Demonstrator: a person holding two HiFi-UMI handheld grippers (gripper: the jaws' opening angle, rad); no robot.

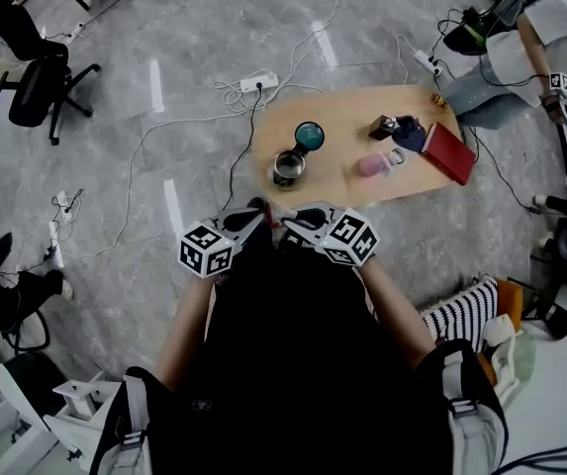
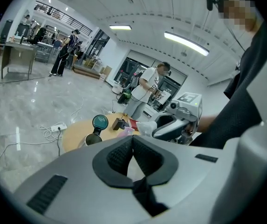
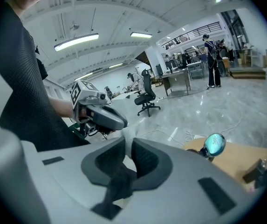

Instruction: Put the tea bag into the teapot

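Tea bag (image 3: 126,134): small, white, pinched upright between the jaws of the right hand-held gripper (image 3: 128,142), top poking past the tips. Teapot (image 1: 288,167): round steel, upright on the counter (image 1: 352,117), mouth open, teal lid (image 1: 309,135) raised, well ahead of that hand-held gripper.

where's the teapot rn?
Head view: the teapot stands at the left end of the wooden table, with the teal lid just beyond it.
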